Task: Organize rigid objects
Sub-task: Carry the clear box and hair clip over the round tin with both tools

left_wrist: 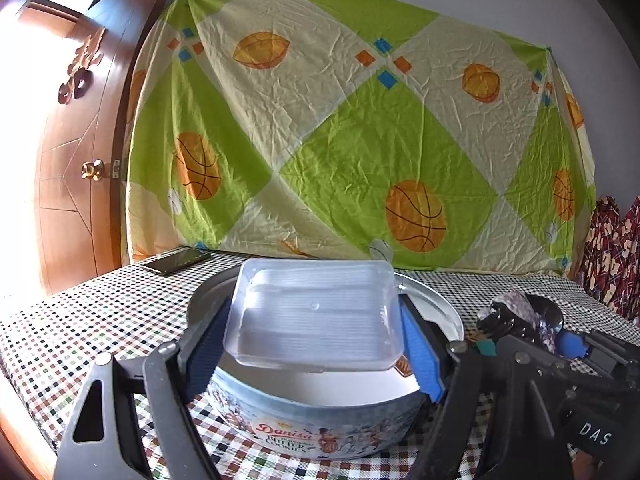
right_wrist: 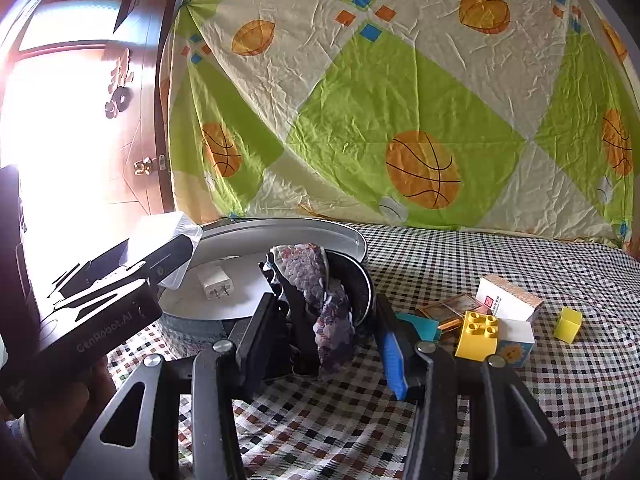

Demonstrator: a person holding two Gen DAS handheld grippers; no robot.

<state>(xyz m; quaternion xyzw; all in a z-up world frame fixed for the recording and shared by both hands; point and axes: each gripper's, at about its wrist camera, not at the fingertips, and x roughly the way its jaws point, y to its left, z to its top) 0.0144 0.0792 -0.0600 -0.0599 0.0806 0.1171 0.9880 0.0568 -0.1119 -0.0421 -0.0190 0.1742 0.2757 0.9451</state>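
Observation:
My left gripper (left_wrist: 316, 340) is shut on a clear plastic box (left_wrist: 316, 312) and holds it over the open round Danisa cookie tin (left_wrist: 320, 432). In the right wrist view the tin (right_wrist: 192, 326) has a white charger plug (right_wrist: 215, 285) lying inside it. My right gripper (right_wrist: 320, 340) is shut on a dark, round-rimmed object with a purple patterned cover (right_wrist: 324, 296), just right of the tin. The right gripper also shows in the left wrist view (left_wrist: 532, 332).
A yellow toy brick (right_wrist: 478, 334), a white carton (right_wrist: 508, 298), a sunflower-printed box (right_wrist: 516, 344), a small yellow cube (right_wrist: 567, 324) and a flat brown pack (right_wrist: 452, 310) lie at the right on the checked cloth. A phone (left_wrist: 176, 261) lies far left. The tin's lid (left_wrist: 436, 312) leans behind.

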